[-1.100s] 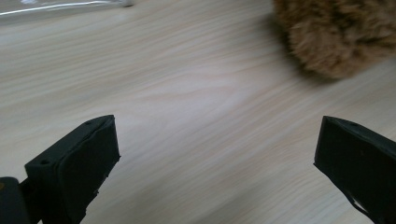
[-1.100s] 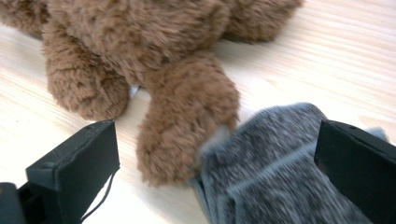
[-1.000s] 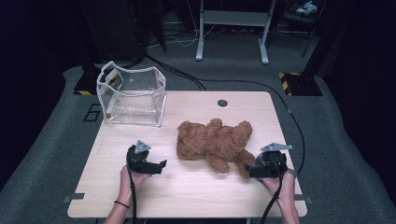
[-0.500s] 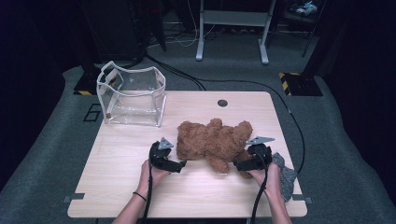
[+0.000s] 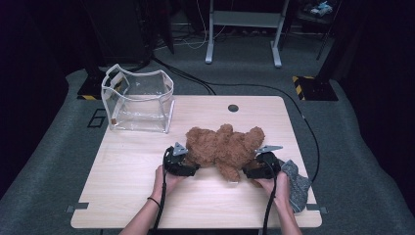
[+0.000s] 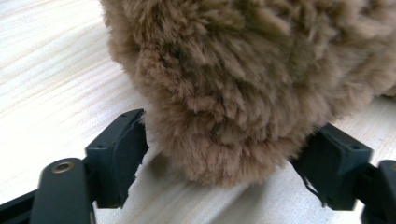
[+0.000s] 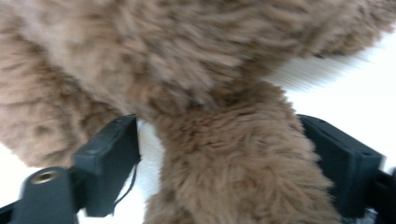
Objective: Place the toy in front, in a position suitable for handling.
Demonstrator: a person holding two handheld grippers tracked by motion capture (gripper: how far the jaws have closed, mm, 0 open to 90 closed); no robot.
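Black left gripper (image 5: 188, 169) and right gripper (image 5: 248, 172) level, flanking teddy bear (image 5: 222, 147)

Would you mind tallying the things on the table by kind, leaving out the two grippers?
Brown plush teddy bear: 1
Clear plastic bag with white trim: 1
Grey cloth, at the table's right edge: 1
Total: 3

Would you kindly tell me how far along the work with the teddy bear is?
Done: both grippers have reached the teddy bear lying on the table. In hand: the left gripper and right gripper have just been closing, each around a plush part. Left: secure the grip, lift it, probably toward the clear bag.
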